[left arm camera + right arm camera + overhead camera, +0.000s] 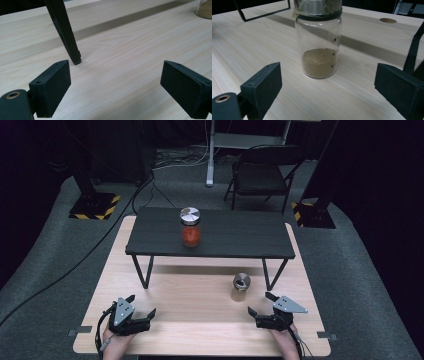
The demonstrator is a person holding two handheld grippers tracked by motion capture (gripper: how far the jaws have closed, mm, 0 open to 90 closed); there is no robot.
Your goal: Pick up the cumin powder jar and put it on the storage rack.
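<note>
Clear glass jar [319, 50] of brown powder, metal-lidded, on the pale wooden tabletop [249, 45].
It stands ahead of the right tool [327, 87], apart from its wide-open, empty jaws.

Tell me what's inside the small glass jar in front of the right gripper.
The small glass jar holds a tan-brown powder filling roughly its bottom third; above that the glass is clear and empty. The metal lid covers the mouth, so the powder's top surface shows only through the wall.
</note>
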